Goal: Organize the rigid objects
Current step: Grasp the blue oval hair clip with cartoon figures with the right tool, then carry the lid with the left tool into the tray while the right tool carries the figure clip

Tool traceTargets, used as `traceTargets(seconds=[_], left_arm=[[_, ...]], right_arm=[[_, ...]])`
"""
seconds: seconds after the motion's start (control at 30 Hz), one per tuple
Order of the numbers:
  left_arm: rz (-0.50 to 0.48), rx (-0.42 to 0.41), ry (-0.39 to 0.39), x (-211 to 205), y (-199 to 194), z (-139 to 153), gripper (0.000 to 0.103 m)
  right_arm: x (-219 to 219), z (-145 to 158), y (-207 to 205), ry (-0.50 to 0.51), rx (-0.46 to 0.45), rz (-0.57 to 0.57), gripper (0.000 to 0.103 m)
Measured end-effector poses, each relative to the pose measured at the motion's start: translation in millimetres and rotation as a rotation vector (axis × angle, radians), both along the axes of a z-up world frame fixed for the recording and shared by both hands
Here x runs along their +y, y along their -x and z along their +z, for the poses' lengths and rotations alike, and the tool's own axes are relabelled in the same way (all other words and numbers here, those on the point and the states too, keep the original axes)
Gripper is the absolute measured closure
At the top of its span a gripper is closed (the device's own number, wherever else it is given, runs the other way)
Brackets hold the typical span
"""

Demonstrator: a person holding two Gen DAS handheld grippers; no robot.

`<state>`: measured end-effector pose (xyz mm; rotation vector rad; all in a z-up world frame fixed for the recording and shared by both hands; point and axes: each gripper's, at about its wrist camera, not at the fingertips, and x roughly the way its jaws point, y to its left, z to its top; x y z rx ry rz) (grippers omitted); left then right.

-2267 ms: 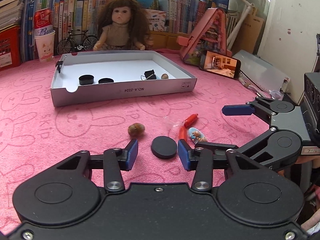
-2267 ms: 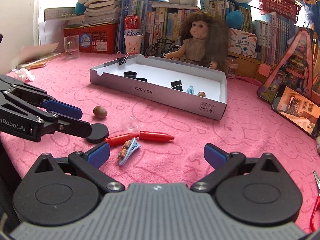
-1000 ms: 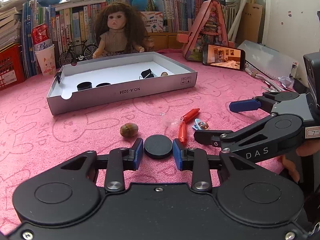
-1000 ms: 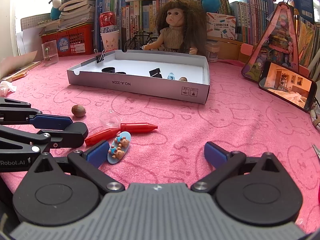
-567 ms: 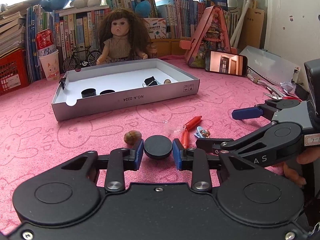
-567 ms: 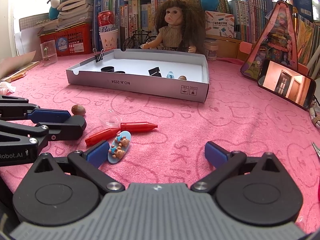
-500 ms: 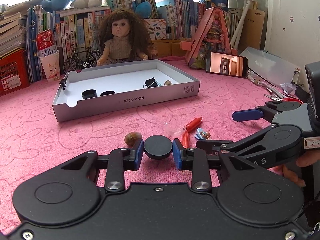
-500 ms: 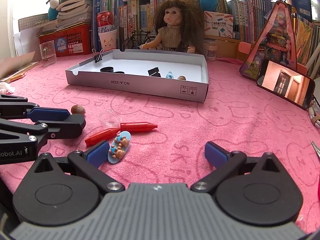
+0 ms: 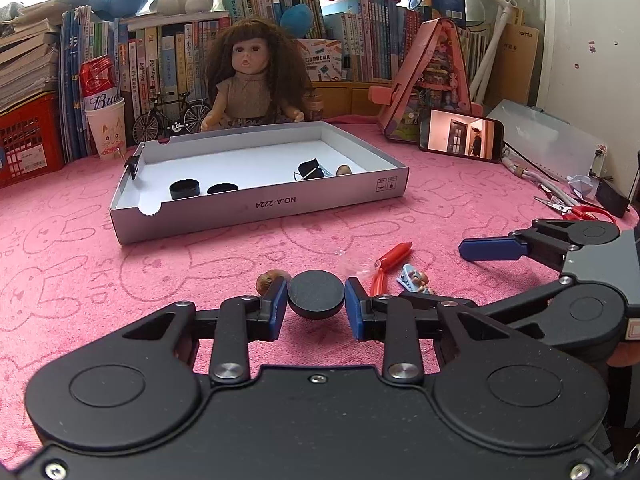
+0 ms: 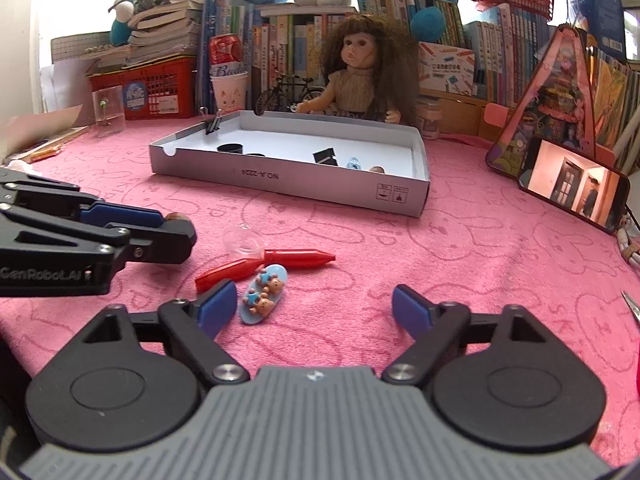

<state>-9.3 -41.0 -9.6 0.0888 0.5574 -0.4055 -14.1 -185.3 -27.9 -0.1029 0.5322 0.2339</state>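
My left gripper (image 9: 316, 304) is shut on a black round disc (image 9: 317, 294) and holds it above the pink cloth. A brown nut (image 9: 267, 279) lies just behind its left finger. My right gripper (image 10: 314, 306) is open and empty; a blue bear hair clip (image 10: 263, 293) lies by its left finger. Two red crayons (image 10: 298, 258) and a clear cap (image 10: 244, 240) lie beyond it. The grey cardboard tray (image 9: 260, 204) holds two black caps (image 9: 184, 189), a binder clip (image 9: 310, 169) and a nut (image 9: 343, 169).
A doll (image 9: 250, 80), a toy bicycle (image 9: 170, 118), a paper cup with a can (image 9: 106, 128) and books stand behind the tray. A phone (image 9: 460, 136) leans at the right; red scissors (image 9: 576, 210) lie far right. A clear stand (image 10: 108, 110) is at the left.
My left gripper closed on the black disc and has lifted it off the cloth, rising a little. The right gripper has stayed open near the hair clip.
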Motion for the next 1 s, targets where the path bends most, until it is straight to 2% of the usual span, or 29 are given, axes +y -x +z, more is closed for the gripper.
traceTargets(seconds=[0.33,0.4,0.43,0.67,1.0], left_arm=[[0.003,-0.013,0.008,-1,-2,4,0.074],[0.006,-0.013,0.010,-1,-2,5,0.074],[0.007,-0.014,0.011,-1,-2,5,0.074],[0.015,-0.016,0.016,0,-2,6,0.074],[0.066,-0.033,0.032,9,-15,17,0.074]], right_arm=[[14,3,5,0.000,-0.017,0.057,0.055],[15,4,6,-0.004,-0.016,0.066,0.067],[16,4,6,-0.004,-0.016,0.068,0.077],[19,13,7,-0.001,-0.044,0.086,0.080],[11,27,-7,-0.022,-0.072,0.019,0.082]])
